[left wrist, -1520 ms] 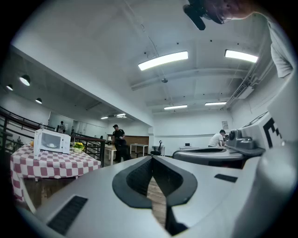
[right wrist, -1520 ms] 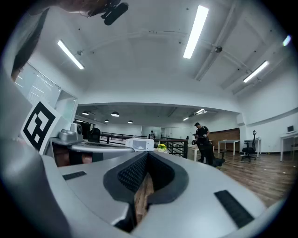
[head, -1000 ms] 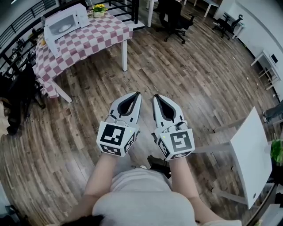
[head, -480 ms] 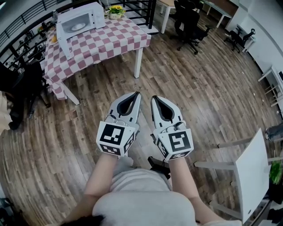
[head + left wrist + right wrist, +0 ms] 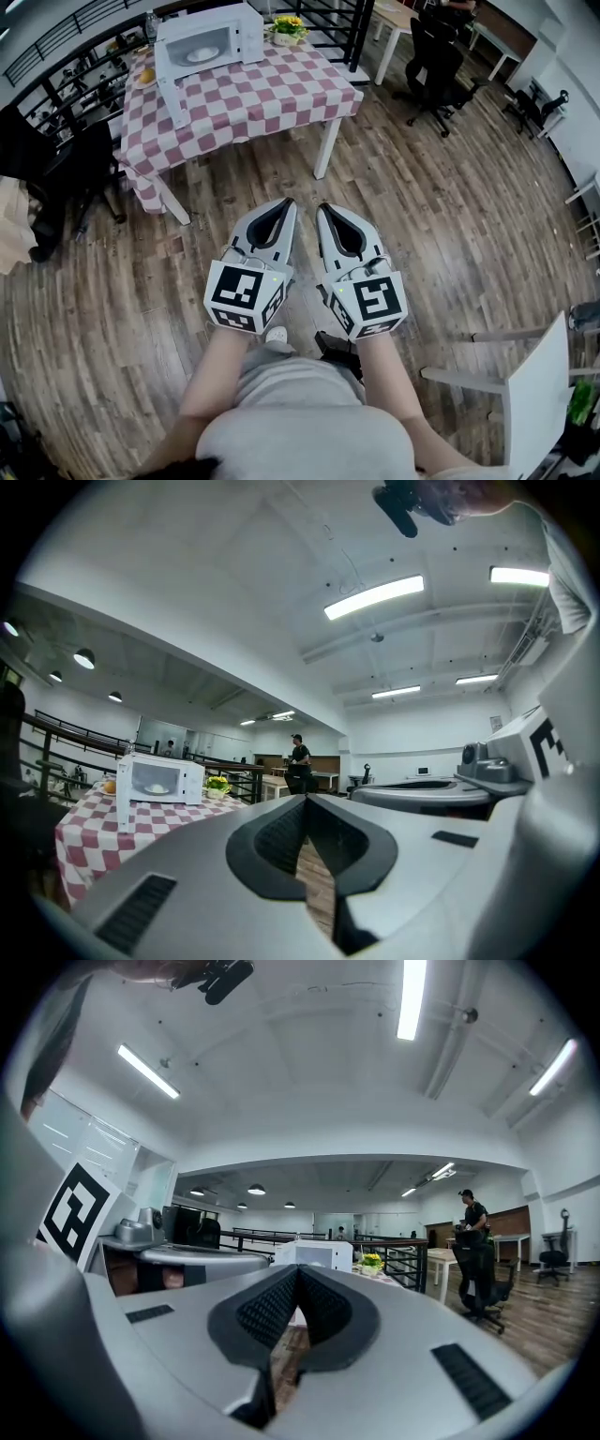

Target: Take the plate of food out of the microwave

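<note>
A large open office room with a brown wood-plank floor (image 5: 412, 216) and strip lights overhead. A square table under a red-and-white checked cloth (image 5: 272, 94) stands at the far side of the floor in the head view. On the table's far left corner sits a white boxy microwave oven (image 5: 211, 37) with its door swung open to the left. The white plate of food (image 5: 202, 54) lies inside the oven's cavity; the left gripper view shows it there too, pale food on it (image 5: 157, 788). Just right of the microwave is a small pot of yellow flowers (image 5: 288, 26), and at its left an orange fruit (image 5: 145, 75). A black swivel office chair (image 5: 441, 61) stands off the table's right.

Well short of the table, over bare floor, the grey-and-white left gripper (image 5: 289, 202) and the matching right gripper (image 5: 323, 208) are held side by side, both pointing level towards the table. Each has its jaws together at the tips with nothing between them, as both gripper views confirm (image 5: 305, 799) (image 5: 298, 1269).
</note>
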### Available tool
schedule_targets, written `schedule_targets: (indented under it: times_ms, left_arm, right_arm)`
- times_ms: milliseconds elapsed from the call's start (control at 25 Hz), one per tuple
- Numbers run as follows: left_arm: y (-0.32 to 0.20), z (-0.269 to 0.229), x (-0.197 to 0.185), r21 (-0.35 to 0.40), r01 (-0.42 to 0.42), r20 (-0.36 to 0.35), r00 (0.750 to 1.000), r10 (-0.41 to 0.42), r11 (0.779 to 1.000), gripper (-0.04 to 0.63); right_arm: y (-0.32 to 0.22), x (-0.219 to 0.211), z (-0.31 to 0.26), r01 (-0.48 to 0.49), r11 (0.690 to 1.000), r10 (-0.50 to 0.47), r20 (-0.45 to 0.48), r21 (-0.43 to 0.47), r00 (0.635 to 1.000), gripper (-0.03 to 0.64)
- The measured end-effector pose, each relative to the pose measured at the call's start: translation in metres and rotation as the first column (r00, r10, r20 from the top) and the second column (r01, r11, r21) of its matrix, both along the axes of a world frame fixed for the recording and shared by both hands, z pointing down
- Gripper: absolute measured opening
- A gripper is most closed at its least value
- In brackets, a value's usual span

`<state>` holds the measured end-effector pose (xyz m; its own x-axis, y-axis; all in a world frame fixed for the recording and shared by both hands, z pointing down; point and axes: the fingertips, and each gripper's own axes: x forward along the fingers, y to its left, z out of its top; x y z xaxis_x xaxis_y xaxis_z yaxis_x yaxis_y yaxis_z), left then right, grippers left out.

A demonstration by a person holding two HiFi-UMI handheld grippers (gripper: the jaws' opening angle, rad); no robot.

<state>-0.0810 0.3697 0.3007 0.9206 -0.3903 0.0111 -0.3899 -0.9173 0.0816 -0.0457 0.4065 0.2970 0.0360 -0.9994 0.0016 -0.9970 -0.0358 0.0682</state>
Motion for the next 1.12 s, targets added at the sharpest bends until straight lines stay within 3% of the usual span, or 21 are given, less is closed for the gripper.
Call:
schedule_targets:
  times_ms: [680,1120]
  left_arm:
    - [-0.105,0.013,-0.034,-0.039,0.140,-0.005,0.990,-0.140,0.989,0.002]
    - [-0.173,0.018,-0.006,-0.024,0.219,0.006,0.976,-0.219,0.975,0.003]
  right_arm:
    - [-0.097,-0.023,0.021,0.116,0.993,-0.114,0.035,-0.035,0.993,0.023]
    - [-0.168,0.011,0.027,0.192,0.981,-0.191,0.046,-0.020,0.980,0.024]
